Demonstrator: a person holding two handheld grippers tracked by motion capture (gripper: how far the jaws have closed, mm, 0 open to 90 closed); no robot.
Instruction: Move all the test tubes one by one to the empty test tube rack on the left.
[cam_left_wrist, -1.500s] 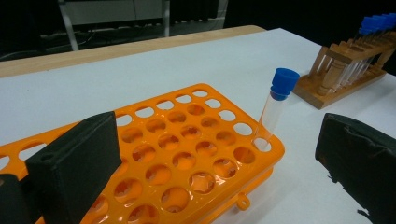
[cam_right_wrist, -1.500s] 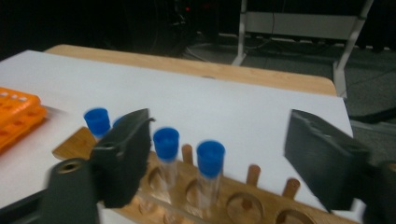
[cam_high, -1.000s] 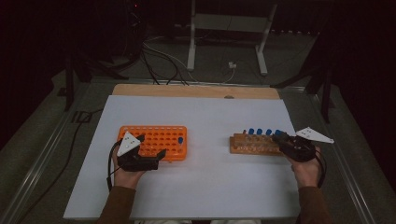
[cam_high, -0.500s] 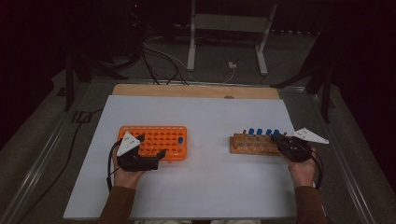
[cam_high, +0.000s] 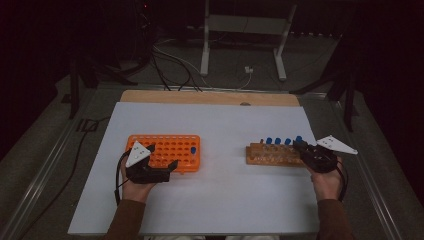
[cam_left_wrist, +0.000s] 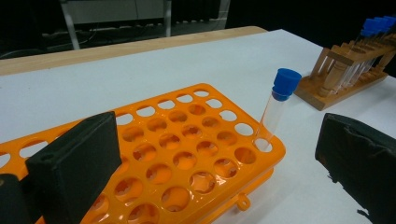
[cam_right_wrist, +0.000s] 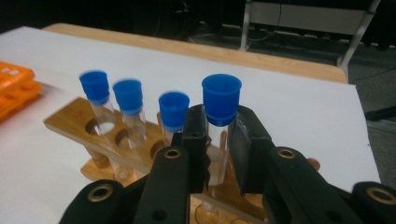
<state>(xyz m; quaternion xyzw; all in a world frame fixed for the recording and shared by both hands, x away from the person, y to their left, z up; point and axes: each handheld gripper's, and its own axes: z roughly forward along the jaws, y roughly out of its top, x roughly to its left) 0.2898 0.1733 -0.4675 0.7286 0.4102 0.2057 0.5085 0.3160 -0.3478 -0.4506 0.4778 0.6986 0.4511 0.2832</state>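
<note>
Right gripper view — fingers (cam_right_wrist: 243, 140) clamp blue-capped tube (cam_right_wrist: 220, 121).

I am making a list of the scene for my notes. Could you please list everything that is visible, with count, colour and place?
orange rack: one, orange plastic with many holes, left half of the table
tube in orange rack: one, clear with blue cap, in a corner hole
wooden rack: one, brown, right half of the table
tubes in wooden rack: four, clear with blue caps, upright in a row; the rightmost is clamped
table: one, white top with a wooden far edge
cables: several, light and dark, on the floor behind the table
metal stand: one, pale, behind the table
left tongs: one, black, open, beside the orange rack
right tongs: one, black, shut on the rightmost tube
</note>
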